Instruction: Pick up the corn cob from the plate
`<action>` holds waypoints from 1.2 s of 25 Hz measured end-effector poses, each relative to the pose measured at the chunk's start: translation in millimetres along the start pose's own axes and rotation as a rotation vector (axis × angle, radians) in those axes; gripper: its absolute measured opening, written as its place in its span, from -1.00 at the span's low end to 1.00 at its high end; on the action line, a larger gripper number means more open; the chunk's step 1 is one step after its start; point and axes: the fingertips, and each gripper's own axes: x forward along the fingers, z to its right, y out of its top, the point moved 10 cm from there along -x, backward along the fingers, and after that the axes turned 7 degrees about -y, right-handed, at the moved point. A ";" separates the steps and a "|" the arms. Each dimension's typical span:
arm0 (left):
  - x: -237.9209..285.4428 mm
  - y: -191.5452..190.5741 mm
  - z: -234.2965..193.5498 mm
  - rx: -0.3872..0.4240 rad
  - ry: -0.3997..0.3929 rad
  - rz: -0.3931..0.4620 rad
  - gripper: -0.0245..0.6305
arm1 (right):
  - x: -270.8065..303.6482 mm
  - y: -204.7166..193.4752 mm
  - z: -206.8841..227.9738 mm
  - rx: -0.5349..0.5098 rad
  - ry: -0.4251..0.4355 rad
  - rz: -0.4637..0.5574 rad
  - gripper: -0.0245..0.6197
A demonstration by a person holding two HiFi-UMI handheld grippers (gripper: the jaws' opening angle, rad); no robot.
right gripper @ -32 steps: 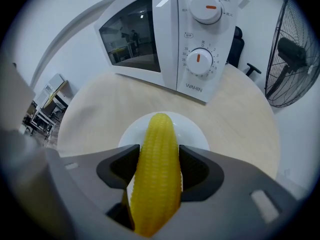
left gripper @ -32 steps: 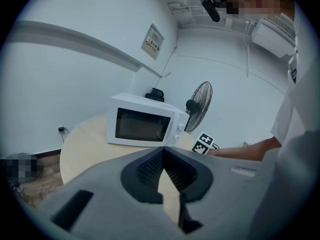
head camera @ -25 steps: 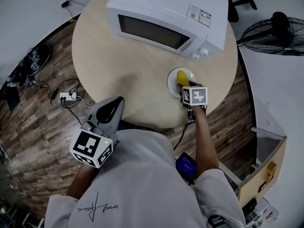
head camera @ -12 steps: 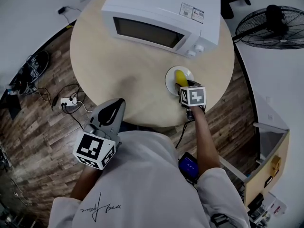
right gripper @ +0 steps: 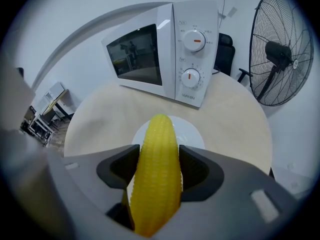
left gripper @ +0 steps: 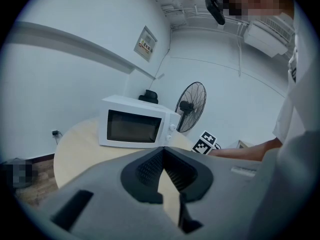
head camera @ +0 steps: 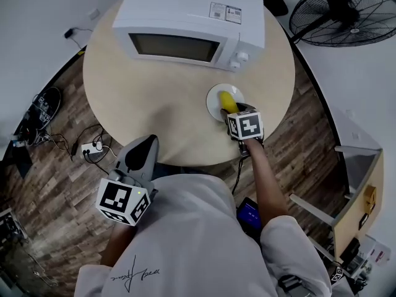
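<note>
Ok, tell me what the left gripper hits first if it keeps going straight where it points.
Probably the round table, short of the microwave: the left gripper aims slightly downward across it. Depth is hard to judge.

White shirt [head camera: 185,240], grey left gripper [head camera: 148,142], black-and-white marker cube [head camera: 124,201]

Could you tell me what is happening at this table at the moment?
A person stands at a round table with a hand-held gripper in each hand. The right hand-held gripper is closed on a yellow corn cob, over the white plate in front of the microwave. Whether the cob has cleared the plate is hard to tell. The left hand-held gripper is shut and empty, near the table's edge.
</note>
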 end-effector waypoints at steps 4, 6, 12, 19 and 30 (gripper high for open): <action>1.0 -0.2 4.0 0.003 -0.003 0.004 -0.95 | -7.7 -2.3 1.6 0.015 0.001 0.021 -0.11; 0.6 -0.7 6.0 0.002 -0.005 0.004 -0.95 | -10.6 -4.3 1.9 0.028 0.009 0.033 -0.11; 2.5 -1.2 10.5 0.004 -0.010 0.009 -0.95 | -16.5 -11.0 4.8 0.056 0.015 0.054 -0.11; -4.4 -4.6 6.9 -0.029 0.024 0.028 -0.95 | -30.3 -16.4 5.4 0.092 0.015 0.087 -0.11; -4.2 -6.7 13.7 -0.015 0.003 0.025 -0.95 | -53.7 -24.2 5.9 0.128 0.017 0.143 -0.11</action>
